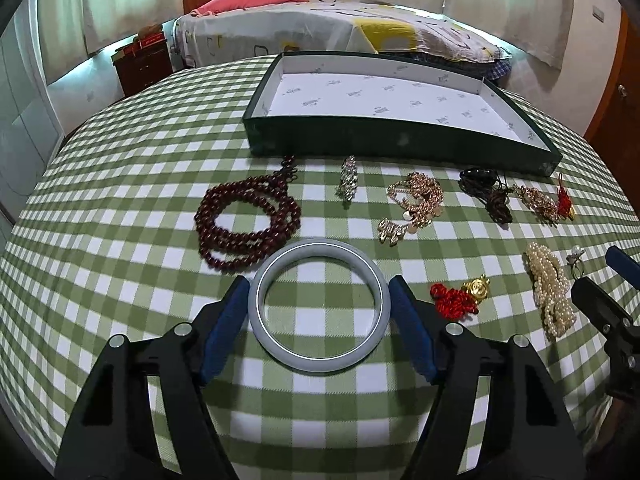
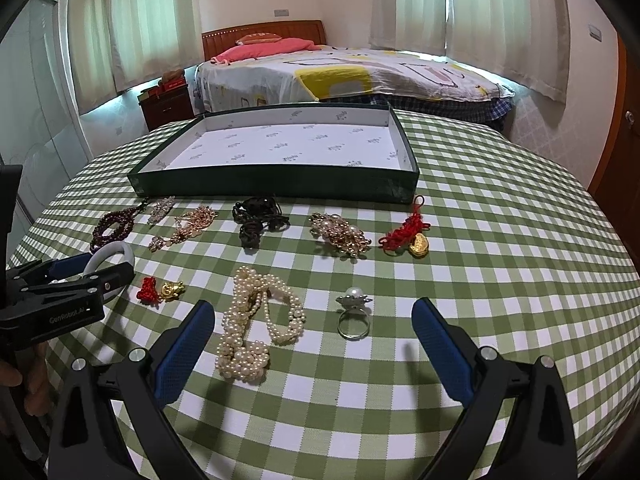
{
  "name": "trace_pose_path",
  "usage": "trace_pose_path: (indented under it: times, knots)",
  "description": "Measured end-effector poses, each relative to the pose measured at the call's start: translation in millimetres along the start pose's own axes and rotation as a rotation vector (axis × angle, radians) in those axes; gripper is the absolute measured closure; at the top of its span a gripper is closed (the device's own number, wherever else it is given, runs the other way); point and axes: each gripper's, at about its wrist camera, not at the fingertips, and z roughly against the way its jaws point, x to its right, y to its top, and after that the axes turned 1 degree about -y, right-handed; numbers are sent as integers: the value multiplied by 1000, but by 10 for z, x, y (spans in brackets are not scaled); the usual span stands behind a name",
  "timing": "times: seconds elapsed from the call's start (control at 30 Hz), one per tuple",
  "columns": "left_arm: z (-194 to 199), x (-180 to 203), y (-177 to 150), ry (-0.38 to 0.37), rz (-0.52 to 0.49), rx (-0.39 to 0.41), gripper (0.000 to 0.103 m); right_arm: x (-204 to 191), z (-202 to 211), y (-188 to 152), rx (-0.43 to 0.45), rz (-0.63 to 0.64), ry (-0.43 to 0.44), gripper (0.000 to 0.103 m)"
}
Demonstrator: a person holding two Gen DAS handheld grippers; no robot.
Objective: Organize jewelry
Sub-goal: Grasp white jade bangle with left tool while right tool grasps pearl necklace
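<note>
A pale grey-green bangle (image 1: 319,362) lies flat on the checked cloth between the blue pads of my left gripper (image 1: 319,294), whose jaws stand on either side of it and touch its rim. In the right wrist view the bangle (image 2: 107,252) shows behind the left gripper (image 2: 90,270). My right gripper (image 2: 314,320) is open and empty, low over the cloth, with a pearl necklace (image 2: 256,330) and a pearl ring (image 2: 353,312) between its fingers. A dark green tray (image 1: 400,142) with a white lining stands empty behind the jewelry.
On the cloth lie dark red beads (image 1: 246,222), a crystal piece (image 1: 348,178), a gold chain (image 1: 416,204), black cord (image 1: 486,192), a gold brooch cluster (image 2: 340,234) and two red-knot gold charms (image 2: 404,238) (image 1: 460,294). A bed (image 2: 340,72) stands behind the table.
</note>
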Motion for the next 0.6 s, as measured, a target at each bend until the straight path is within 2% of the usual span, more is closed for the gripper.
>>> trace_pose_path:
  times: [0.3,0.33,0.37,0.43,0.6]
  knots:
    - [139,-204,-97,19,43,0,34,-162,-79,35,-24,33,22,9]
    - [155,-216,-98,23,43,6,34,-185,-98,39,-28,40,22,13]
    - [168,-218,-101,27,41,12,34,-206,-116,42,-33,47,22,22]
    - [183,-216,-107,29,40,19,34,-237,-167,48,-50,57,14,36]
    - [176,-218,-110,21,44,13,34,-232,-254,39,-85,58,12,36]
